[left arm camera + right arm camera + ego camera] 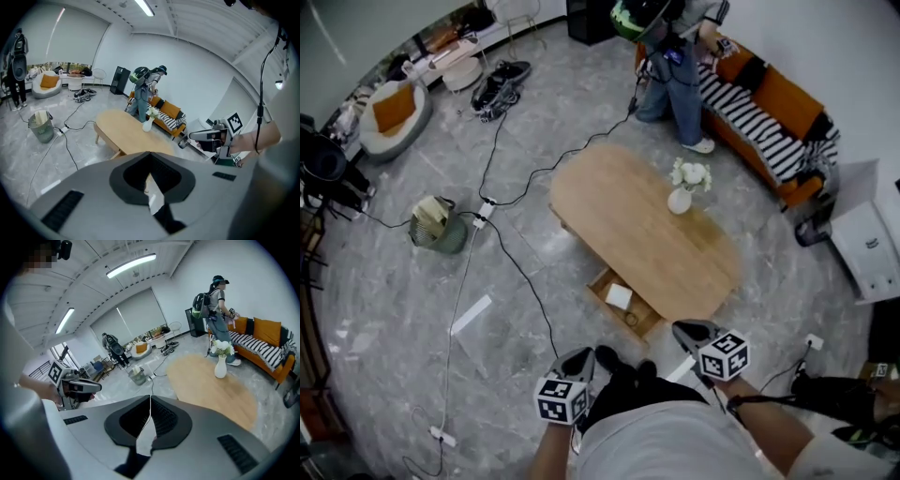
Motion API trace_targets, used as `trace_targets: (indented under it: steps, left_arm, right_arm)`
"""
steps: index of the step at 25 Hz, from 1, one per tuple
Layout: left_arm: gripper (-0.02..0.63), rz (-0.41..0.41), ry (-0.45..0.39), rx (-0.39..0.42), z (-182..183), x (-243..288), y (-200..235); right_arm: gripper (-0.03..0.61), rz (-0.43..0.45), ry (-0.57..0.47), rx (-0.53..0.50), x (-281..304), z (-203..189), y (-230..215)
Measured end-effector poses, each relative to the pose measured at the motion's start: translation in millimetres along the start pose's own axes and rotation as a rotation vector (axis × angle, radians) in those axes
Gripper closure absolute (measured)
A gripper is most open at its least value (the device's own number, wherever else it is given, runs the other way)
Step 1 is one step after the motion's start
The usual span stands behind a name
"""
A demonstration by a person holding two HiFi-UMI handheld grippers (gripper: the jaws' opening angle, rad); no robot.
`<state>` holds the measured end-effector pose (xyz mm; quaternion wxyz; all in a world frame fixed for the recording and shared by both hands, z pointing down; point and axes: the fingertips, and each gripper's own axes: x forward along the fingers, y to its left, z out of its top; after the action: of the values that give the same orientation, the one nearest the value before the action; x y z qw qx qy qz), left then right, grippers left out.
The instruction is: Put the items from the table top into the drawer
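In the head view the oval wooden table [628, 211] carries only a white vase of flowers [681, 197]. Below its near edge the drawer [602, 281] is pulled out. In it lie a white square item [619, 296] and a small dark ring-like thing [632, 319]. My left gripper [581, 357] and right gripper [688, 329] are held up close to my body, short of the table. Both are shut with nothing between the jaws, as the left gripper [150, 157] and right gripper [150, 400] show in their own views. The same vase [220, 365] stands far off.
A person [675, 70] stands at the table's far end beside an orange sofa [783, 98]. Black cables [502, 178] and a power strip [484, 210] run across the grey floor on the left. Nearby is a green bin [436, 225]. A white cabinet [867, 248] stands at right.
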<state>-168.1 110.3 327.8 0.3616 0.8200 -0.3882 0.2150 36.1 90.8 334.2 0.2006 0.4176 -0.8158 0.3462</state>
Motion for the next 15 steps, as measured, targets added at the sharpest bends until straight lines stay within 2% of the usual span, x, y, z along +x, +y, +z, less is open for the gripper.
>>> trace_targets:
  steps: [8,15]
  left_arm:
    - [0.614,0.041,-0.045,0.037,10.6,-20.3,-40.0]
    - [0.614,0.068,-0.151,0.054,19.8,-45.6,-84.5]
  right_arm:
    - [0.545,-0.023,-0.1,0.051,-73.3,0.0,-12.9]
    - [0.545,-0.006,-0.161,0.015,-130.5,-1.8,-11.9]
